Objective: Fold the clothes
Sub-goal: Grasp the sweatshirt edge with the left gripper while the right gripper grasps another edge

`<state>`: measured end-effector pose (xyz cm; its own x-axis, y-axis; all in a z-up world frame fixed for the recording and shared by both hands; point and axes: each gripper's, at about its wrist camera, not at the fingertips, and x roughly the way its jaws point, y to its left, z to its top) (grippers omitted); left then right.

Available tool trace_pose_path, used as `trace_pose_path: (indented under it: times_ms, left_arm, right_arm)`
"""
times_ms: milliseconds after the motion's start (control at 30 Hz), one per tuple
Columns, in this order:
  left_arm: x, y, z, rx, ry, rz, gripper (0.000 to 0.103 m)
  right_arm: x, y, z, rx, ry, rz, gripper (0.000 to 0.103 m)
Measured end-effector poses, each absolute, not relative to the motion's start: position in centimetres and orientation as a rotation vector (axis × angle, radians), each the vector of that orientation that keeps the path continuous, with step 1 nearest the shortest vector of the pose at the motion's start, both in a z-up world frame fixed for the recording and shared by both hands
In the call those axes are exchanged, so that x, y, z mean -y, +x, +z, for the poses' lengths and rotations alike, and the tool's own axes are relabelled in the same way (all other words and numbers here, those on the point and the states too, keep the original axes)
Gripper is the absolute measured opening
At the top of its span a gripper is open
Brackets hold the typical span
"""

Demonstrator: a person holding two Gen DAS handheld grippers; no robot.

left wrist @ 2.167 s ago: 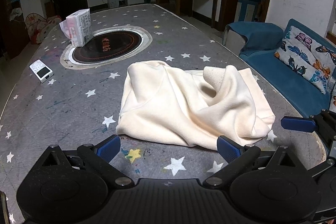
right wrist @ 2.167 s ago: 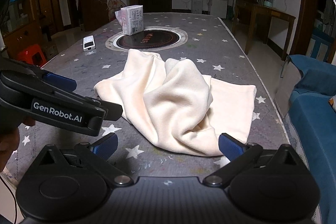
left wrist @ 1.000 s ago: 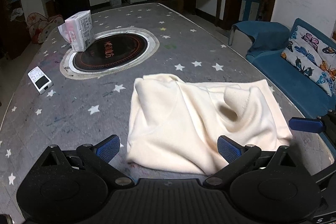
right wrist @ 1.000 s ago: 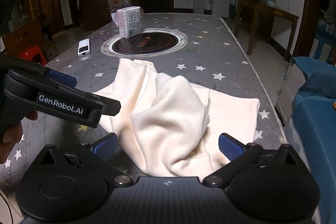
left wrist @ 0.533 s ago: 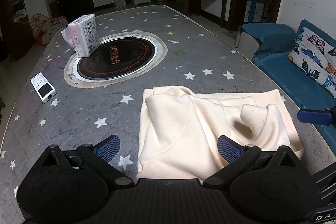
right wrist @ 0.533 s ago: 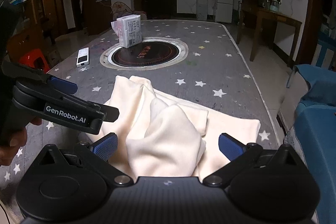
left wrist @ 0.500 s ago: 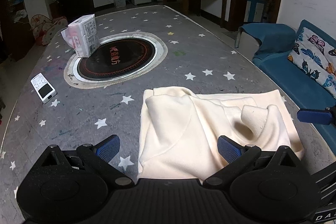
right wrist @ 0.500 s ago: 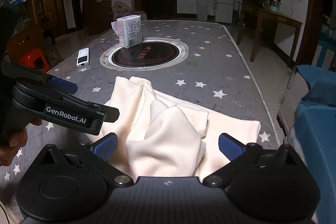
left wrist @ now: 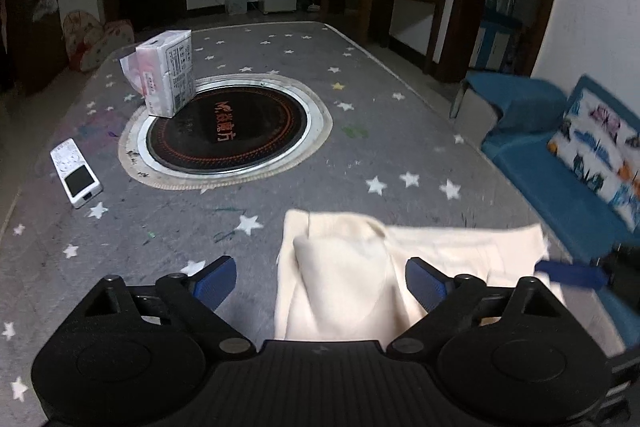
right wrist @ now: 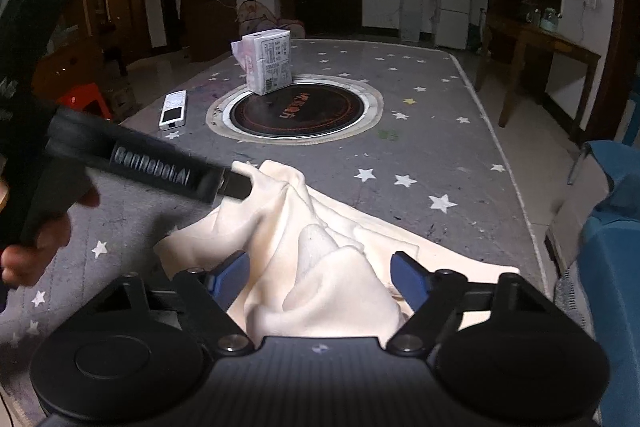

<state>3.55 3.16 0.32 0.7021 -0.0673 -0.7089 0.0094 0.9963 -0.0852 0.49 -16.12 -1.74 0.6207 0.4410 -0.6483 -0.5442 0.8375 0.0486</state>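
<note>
Left wrist view, read left to right from the round cooktop (left wrist: 228,135) sunk in the star-patterned table (left wrist: 400,131): a white remote (left wrist: 76,173) lies left of it, a tissue pack (left wrist: 166,79) stands on its far-left rim, and the cream garment (left wrist: 352,279) lies crumpled on its near-right side, at the table's near edge. Left gripper (left wrist: 320,281) has its jaws closing, a raised fold of cloth between the blue pads, which do not yet press it. Right wrist view: a hand (right wrist: 32,247) holds the left gripper over the garment's left edge. Right gripper (right wrist: 320,277) is also closing around a bunched hump of garment, pads still apart from it. A blue sofa (left wrist: 560,179) stands right of the table.
</note>
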Motion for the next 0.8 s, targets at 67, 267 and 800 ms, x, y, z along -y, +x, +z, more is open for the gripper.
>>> trace_pose_path:
  times_ms: [67, 267, 800]
  left_arm:
    - [-3.5, 4.3, 0.2, -0.799, -0.11, -0.047, 0.087]
    - [-2.8, 6.3, 0.1, -0.808, -0.114, -0.046, 0.091]
    - [-3.3, 5.3, -2.0, -0.84, -0.069, -0.082, 0.006]
  right_arm:
    - [16.5, 1.0, -1.8, -0.712, -0.138, 0.568, 0.068]
    - [16.8, 2.0, -2.2, -0.741, -0.122, 0.575, 0.043]
    - [18.1, -1.7, -0.9, -0.738, -0.116, 0.707, 0.015]
